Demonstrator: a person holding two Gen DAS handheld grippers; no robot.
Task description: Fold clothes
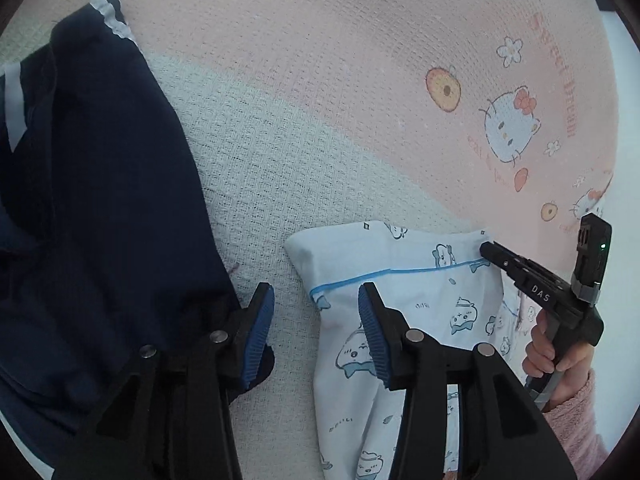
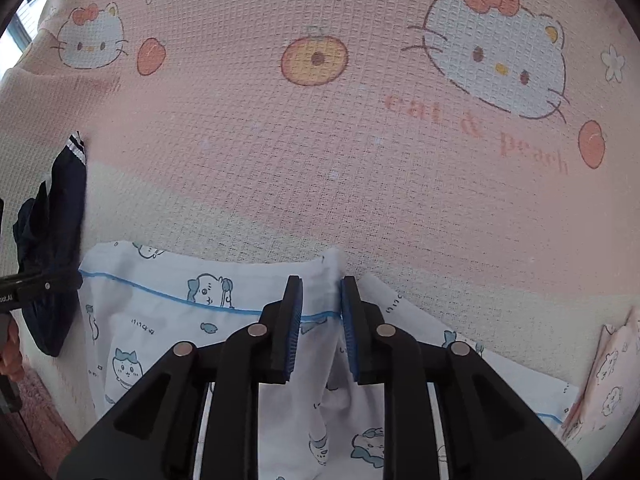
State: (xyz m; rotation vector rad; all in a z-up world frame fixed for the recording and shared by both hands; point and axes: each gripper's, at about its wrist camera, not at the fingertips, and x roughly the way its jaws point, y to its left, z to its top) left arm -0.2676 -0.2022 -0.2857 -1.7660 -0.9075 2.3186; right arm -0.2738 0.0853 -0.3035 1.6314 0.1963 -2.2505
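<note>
A white garment with blue cartoon prints and a blue line lies on the bed, and also fills the lower part of the right wrist view. My left gripper is open over its left edge. One blue pad overlaps the cloth, and neither pad presses on it. My right gripper stands at the garment's top right corner, its jaws narrowly apart. A raised ridge of white fabric sits between them, loose rather than pinched. From the left wrist view, the right gripper is held by a hand in a pink sleeve.
A navy garment with white stripes lies to the left, also seen in the right wrist view. A waffle bedsheet, pink and pale green with cat and peach prints, covers the bed. A pink printed cloth lies at the right edge.
</note>
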